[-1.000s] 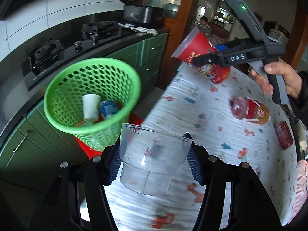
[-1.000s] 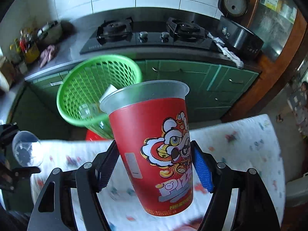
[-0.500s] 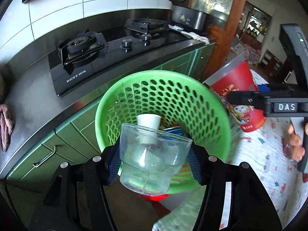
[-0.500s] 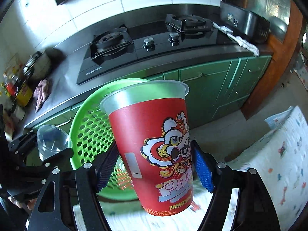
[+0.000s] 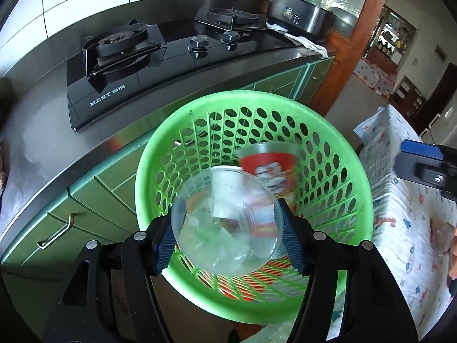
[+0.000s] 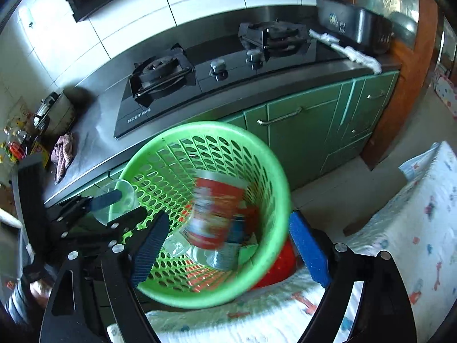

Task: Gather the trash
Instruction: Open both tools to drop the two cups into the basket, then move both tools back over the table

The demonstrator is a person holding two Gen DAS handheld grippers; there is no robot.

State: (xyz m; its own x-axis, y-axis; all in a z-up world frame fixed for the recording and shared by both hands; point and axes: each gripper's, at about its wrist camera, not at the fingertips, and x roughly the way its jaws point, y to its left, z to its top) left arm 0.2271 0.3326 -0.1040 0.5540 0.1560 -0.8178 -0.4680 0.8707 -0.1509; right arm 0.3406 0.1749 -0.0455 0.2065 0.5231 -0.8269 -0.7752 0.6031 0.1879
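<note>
Holding a clear plastic cup (image 5: 225, 220) between blue-padded fingers, left gripper (image 5: 225, 228) poised above the near rim of the green perforated basket (image 5: 354, 177), cup tilted with its mouth toward the camera. In the right wrist view the same clear cup (image 6: 118, 200) seen clamped at the basket's left edge. Right gripper (image 6: 228, 254) spread wide over the green basket (image 6: 274, 165), nothing between its blue pads. Red printed cup (image 6: 217, 211) inside the basket, blurred, upright or slightly tilted; cartoon print on its side (image 5: 271, 171) too smeared to read. Beside it a white paper cup (image 5: 228, 183), and lower down other scraps and a clear bottle-like item, hard to tell apart. On the black gas hob (image 5: 148, 63) behind, white lettering "BEST" followed by small characters too fine to read. Green cabinet doors (image 6: 308, 131) below the steel counter; patterned cloth (image 6: 414, 217) on the table at right.
</note>
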